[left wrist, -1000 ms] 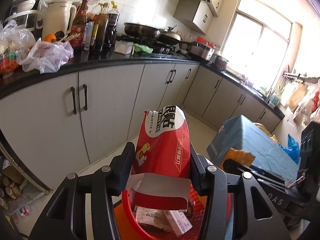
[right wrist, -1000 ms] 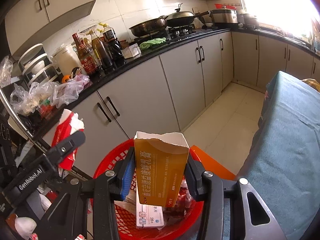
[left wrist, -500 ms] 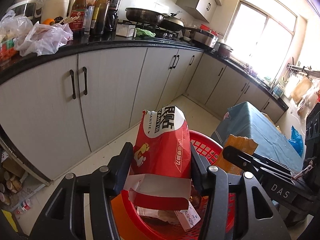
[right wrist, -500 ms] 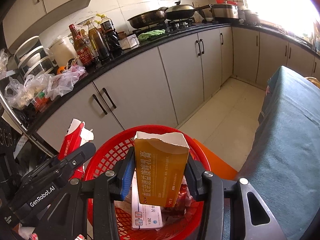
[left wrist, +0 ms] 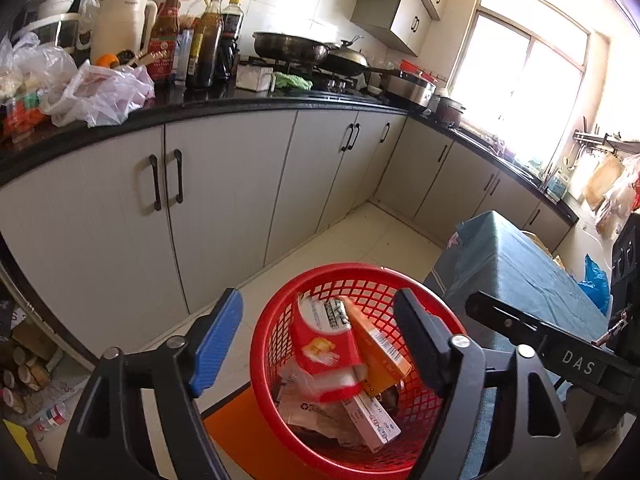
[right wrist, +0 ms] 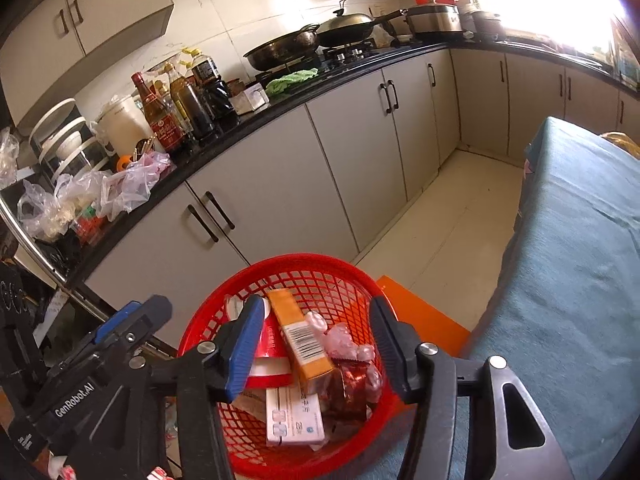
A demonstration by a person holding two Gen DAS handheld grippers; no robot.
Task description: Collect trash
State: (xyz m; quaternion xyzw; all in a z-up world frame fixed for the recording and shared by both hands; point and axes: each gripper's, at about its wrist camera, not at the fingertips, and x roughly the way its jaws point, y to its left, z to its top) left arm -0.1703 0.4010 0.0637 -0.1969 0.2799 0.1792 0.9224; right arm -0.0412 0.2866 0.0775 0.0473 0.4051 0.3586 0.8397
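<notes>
Both tools poised over a red mesh basket [left wrist: 280, 344] standing on the floor beside an orange board [left wrist: 236, 420] and a teal-covered table [left wrist: 532, 276]. Left tool [left wrist: 320, 340] released, jaws just opened wide, nothing between them; blue pad on one finger, black on the other, the basket rim showing in the gap. Right tool [right wrist: 316, 344] likewise let go, jaws just parted, pads clear of everything, hanging above the basket's mouth. Inside the basket: a red snack bag [left wrist: 320, 344] lying tilted against the far wall, an orange carton [left wrist: 378, 348] leaning just beside it and touching it, a white medicine box [right wrist: 294, 416] flat underneath, plus crumpled clear wrappers [right wrist: 348, 344] and a dark red foil packet [right wrist: 354, 388] near the right side. Behind, along the grey cabinets [left wrist: 224, 192], a black worktop [left wrist: 240, 100] crowded with sauce bottles [left wrist: 208, 44], plastic bags [left wrist: 100, 92], a cream kettle [left wrist: 120, 20] and pans on the stove [left wrist: 292, 48].
</notes>
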